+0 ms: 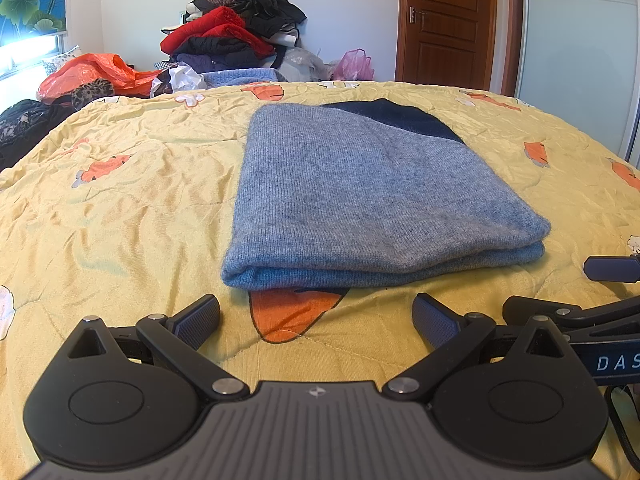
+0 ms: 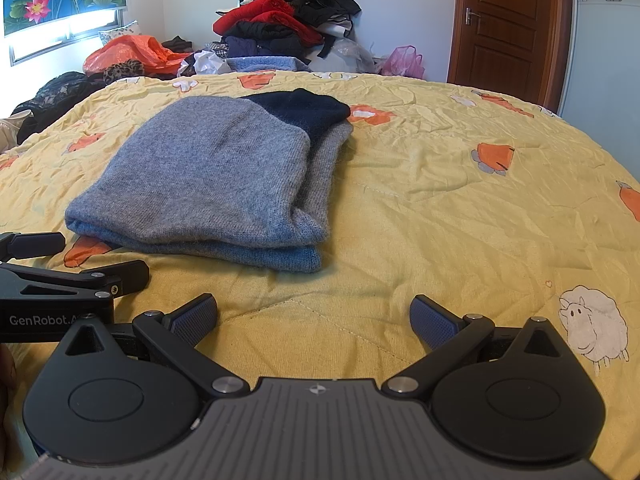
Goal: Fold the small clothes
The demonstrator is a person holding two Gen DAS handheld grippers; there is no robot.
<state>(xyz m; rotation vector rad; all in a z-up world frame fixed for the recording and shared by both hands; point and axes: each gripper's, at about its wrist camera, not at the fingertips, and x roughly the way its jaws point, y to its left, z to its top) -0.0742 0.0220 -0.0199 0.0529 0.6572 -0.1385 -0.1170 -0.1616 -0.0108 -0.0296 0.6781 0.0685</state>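
Observation:
A grey-blue knit sweater (image 1: 360, 196) lies folded in a neat stack on the yellow quilt (image 1: 120, 200), a dark navy part showing at its far end. My left gripper (image 1: 316, 320) stands open just short of the fold's near edge, nothing between its fingers. In the right wrist view the same folded sweater (image 2: 208, 184) lies ahead and to the left. My right gripper (image 2: 314, 318) is open over bare quilt (image 2: 460, 208), to the right of the sweater. Each gripper shows at the edge of the other's view: the right gripper (image 1: 600, 292) and the left gripper (image 2: 76, 264).
A heap of red, black and purple clothes (image 1: 236, 28) is piled at the far side of the bed. An orange plastic bag (image 1: 92, 72) and dark garments (image 1: 28, 120) lie at the far left. A wooden door (image 1: 444, 20) stands at the back right.

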